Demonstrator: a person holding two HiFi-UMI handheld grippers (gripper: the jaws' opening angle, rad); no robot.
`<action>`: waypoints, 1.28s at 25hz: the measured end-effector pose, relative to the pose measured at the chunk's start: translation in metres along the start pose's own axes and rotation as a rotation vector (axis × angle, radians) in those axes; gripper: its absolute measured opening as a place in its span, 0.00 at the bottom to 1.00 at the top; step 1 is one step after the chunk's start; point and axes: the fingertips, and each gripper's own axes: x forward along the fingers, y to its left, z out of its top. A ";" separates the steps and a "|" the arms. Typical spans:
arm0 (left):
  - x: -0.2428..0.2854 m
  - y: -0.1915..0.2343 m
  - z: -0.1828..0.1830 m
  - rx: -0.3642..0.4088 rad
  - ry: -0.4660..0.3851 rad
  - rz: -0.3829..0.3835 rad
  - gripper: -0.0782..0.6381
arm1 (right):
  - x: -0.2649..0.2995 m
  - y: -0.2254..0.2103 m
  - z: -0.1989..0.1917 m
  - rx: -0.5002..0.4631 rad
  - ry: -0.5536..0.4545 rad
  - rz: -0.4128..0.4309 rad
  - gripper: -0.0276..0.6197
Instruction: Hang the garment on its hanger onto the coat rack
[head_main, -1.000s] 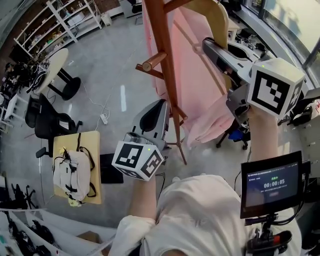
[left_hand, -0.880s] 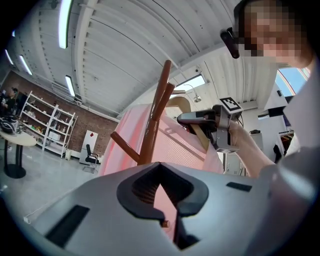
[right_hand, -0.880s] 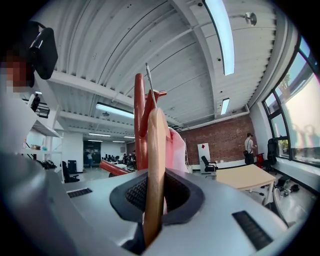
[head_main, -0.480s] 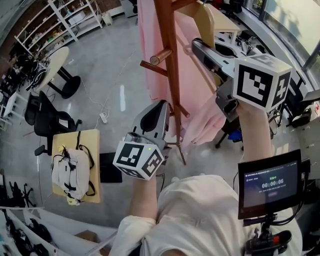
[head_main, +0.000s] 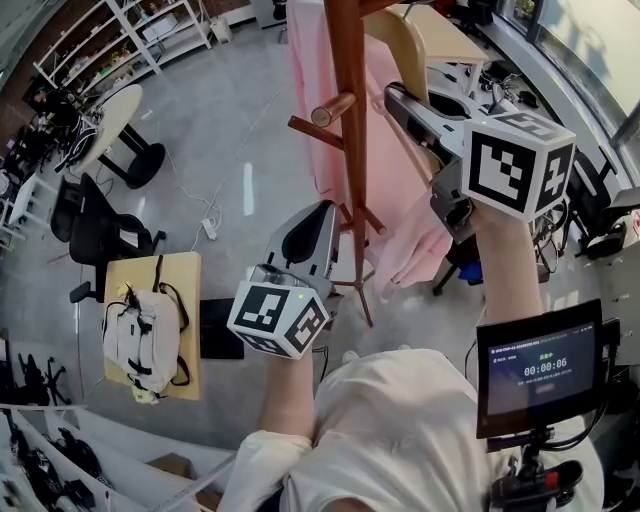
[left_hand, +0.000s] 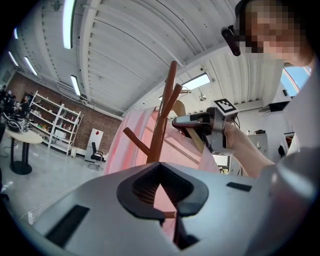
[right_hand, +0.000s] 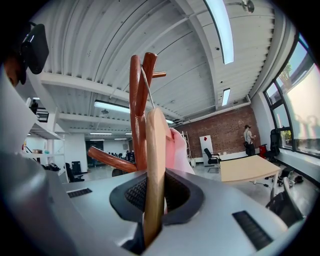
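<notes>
The brown wooden coat rack (head_main: 347, 120) rises in front of me, one peg (head_main: 335, 108) sticking out to the left. My right gripper (head_main: 405, 100) is shut on the pale wooden hanger (right_hand: 154, 190), which stands upright between its jaws. The hanger's thin metal hook (right_hand: 147, 87) lies right beside the top of the rack pole (right_hand: 136, 105); whether it rests on a peg I cannot tell. The pink garment (head_main: 418, 235) drapes from the hanger behind the pole. My left gripper (head_main: 305, 232) is lower, near the pole's base, shut with nothing in it, and it points up at the rack (left_hand: 161, 125).
On the floor at the left stand a small tan table (head_main: 190, 375) with a white backpack (head_main: 145, 340), a black office chair (head_main: 95, 235) and a round table (head_main: 112, 115). Shelves (head_main: 150, 30) line the far wall. A small screen (head_main: 540, 370) sits by my right side.
My right gripper has carried the hanger and garment a little left, closer to the rack pole. The left gripper has hardly moved.
</notes>
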 end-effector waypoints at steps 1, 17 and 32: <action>0.000 0.000 -0.001 0.000 0.002 0.001 0.12 | 0.001 0.000 -0.002 0.001 0.004 0.001 0.09; -0.002 0.010 -0.011 -0.018 0.017 0.023 0.12 | 0.024 0.010 -0.033 0.014 0.073 0.018 0.09; 0.011 0.033 -0.012 0.016 -0.017 -0.138 0.12 | 0.015 0.011 -0.035 -0.027 0.215 -0.172 0.09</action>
